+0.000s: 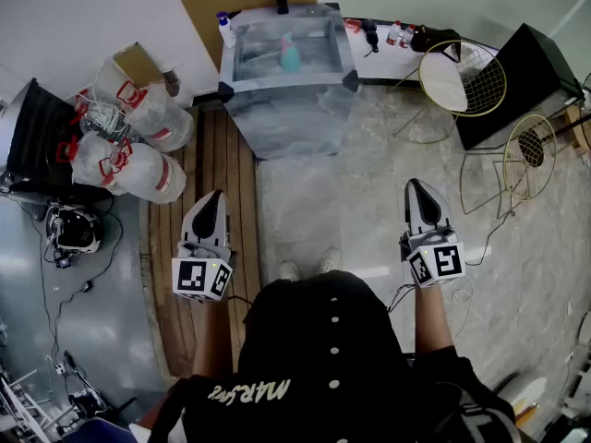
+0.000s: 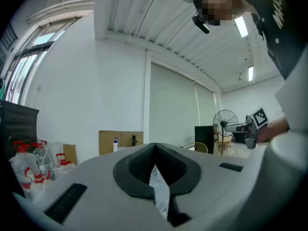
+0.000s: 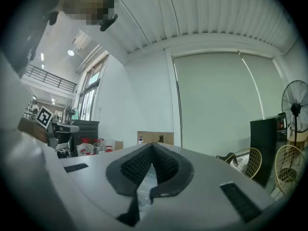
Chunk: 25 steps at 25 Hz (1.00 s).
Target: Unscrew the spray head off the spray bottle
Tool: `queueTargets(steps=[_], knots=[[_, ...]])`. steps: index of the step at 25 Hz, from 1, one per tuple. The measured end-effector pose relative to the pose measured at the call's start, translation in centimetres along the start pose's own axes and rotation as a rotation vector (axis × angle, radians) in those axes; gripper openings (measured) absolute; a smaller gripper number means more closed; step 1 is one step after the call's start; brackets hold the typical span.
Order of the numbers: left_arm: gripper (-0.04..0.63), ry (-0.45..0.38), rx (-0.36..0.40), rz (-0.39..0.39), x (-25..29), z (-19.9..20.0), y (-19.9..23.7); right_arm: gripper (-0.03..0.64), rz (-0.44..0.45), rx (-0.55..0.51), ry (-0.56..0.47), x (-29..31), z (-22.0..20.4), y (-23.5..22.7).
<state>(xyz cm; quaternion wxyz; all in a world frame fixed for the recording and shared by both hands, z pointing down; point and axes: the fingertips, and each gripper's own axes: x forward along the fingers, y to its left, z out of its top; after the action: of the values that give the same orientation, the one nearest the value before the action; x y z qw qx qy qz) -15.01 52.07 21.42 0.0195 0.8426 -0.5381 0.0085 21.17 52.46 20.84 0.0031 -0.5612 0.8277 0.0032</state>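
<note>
A teal spray bottle [image 1: 289,55] stands on top of a small marble-patterned table [image 1: 294,118], far ahead of me in the head view. My left gripper [image 1: 211,202] and right gripper [image 1: 418,192] are held level at waist height, well short of the table, one on each side of my body. On both, the jaws are shut with nothing between them, as the left gripper view [image 2: 155,147] and the right gripper view [image 3: 152,147] show. The spray bottle is hidden behind the jaws in both gripper views.
A white bottle with a blue top [image 1: 224,30] stands by a cardboard sheet [image 1: 242,3] behind the table. Bags of empty bottles [image 1: 129,141] lie at the left. Wire chairs [image 1: 466,79] and a black cabinet [image 1: 526,81] stand at the right, and a fan [image 2: 225,120] further off.
</note>
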Motion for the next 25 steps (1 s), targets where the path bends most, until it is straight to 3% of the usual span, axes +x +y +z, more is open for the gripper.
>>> queueTargets(steps=[10,19,25], knots=[[0.025,-0.008,0.017,-0.009,0.8,0.7,-1.1,0.013,0.018,0.004,-0.001,0.4,0.1,-0.8],[0.025,-0.038,0.020,0.066,2.0,1.5,-3.1,0.014,0.083,0.058,-0.059,1.2,-0.1,-3.3],[0.025,-0.040,0.027,0.066,3.0,1.1,-4.5,0.014,0.095,0.069,-0.073,1.9,-0.7,-4.5]])
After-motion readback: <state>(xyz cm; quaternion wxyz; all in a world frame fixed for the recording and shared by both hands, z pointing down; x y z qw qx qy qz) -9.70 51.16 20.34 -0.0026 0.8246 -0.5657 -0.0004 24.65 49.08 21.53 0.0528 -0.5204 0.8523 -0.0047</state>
